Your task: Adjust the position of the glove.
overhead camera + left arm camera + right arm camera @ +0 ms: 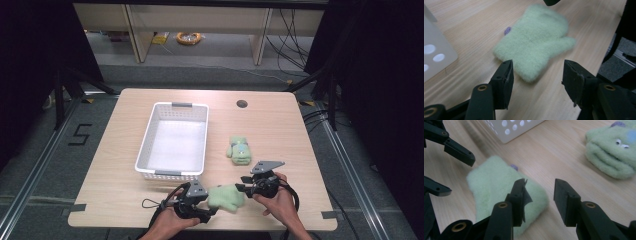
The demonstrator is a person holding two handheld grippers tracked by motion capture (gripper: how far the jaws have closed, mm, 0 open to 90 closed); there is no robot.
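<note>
At the frame's bottom centre, the left claw (212,207) and right claw (242,189), both part-open and holding nothing, flank the green mitten (226,196) on the worktop (120,150).

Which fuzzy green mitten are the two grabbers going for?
Find the white basket on the wooden table. Near its front corner, by the table's front edge, a pale green mitten lies flat. Unlike the other mitten farther back, it shows no googly eyes.

Fuzzy pale-green mitten (226,197) (flat) near table's front edge
</note>
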